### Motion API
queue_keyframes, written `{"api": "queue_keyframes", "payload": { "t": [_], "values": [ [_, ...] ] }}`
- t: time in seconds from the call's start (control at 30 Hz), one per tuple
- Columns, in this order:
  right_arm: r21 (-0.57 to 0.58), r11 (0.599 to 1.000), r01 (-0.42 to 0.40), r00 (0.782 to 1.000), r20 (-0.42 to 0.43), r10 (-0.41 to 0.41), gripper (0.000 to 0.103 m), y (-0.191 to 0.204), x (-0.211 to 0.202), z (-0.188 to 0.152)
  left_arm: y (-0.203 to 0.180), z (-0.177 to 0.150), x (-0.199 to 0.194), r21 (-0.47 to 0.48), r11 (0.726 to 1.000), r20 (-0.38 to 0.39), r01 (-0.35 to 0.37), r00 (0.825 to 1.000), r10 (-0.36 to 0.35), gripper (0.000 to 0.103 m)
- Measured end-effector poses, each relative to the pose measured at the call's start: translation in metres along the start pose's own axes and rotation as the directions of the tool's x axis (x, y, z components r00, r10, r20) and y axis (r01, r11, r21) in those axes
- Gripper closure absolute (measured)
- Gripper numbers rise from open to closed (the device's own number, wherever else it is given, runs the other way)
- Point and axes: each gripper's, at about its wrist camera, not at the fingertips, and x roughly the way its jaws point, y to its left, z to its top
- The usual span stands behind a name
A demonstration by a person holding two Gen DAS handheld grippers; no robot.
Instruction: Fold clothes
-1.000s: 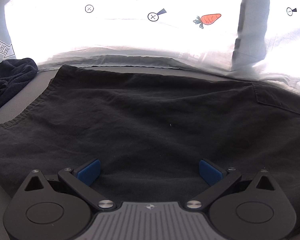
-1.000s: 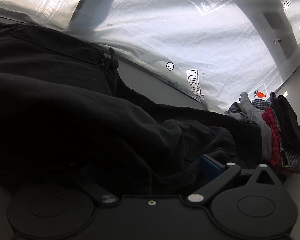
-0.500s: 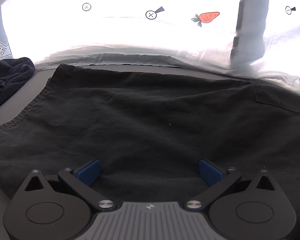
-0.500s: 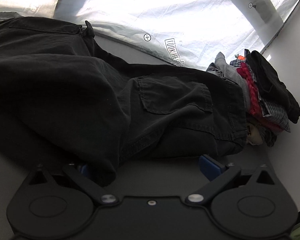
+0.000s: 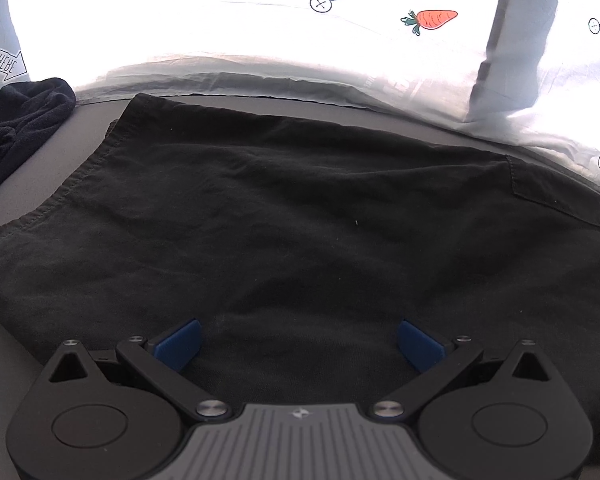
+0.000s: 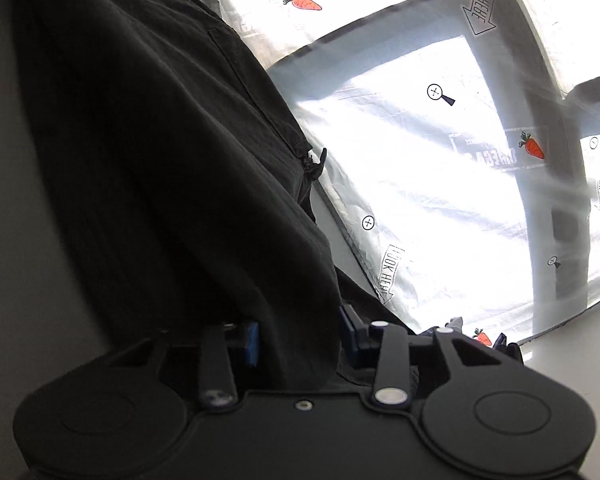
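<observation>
Trousers: black cotton cargo trousers (image 5: 300, 208) lie flat on grey tabletop (image 5: 40, 184), straight ahead of left gripper (image 5: 299, 338), long axis running left-right across its view. Left gripper spread wide, blue pads over the near edge, gripping nothing. Crumpled dark navy garment (image 5: 16, 120) sits far left, apart. Right gripper (image 6: 300, 338) is pinching a thick bunch of the trousers (image 6: 172, 152); cloth rises ahead and left of it. Right is the engaged hand. Hidden: trouser ends beyond right frame edge, fold underside, small clothes pile (image 6: 496, 344) mostly blocked by gripper body.
</observation>
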Motion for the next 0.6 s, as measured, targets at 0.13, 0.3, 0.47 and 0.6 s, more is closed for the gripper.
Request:
{"api": "queue_keyframes", "payload": {
  "t": [0.13,0.3,0.47,0.6],
  "values": [
    [-0.118,0.992,-0.045,0.997,0.056,0.052,0.089,0.012,-0.005,-0.002,0.003,-0.005,-0.004,0.005,1.000,-0.001,0.002,1.000,-0.002,0.000],
    [0.108,0.984,-0.141,0.988,0.071,0.133,0.100,-0.024,-0.020,-0.010,0.006,-0.003,-0.003,0.010,1.000,-0.017,0.020,1.000,-0.020,0.000],
    [0.190,0.966,-0.173,0.984,0.067,0.163,0.100,-0.040,-0.032,-0.029,0.007,-0.005,-0.002,0.015,1.000,-0.011,0.024,1.000,-0.024,0.000],
    [0.145,0.962,-0.230,0.973,0.007,0.231,0.099,-0.013,-0.015,-0.037,0.004,-0.006,-0.002,0.031,0.999,-0.014,0.007,1.000,-0.007,0.000]
  ]
}}
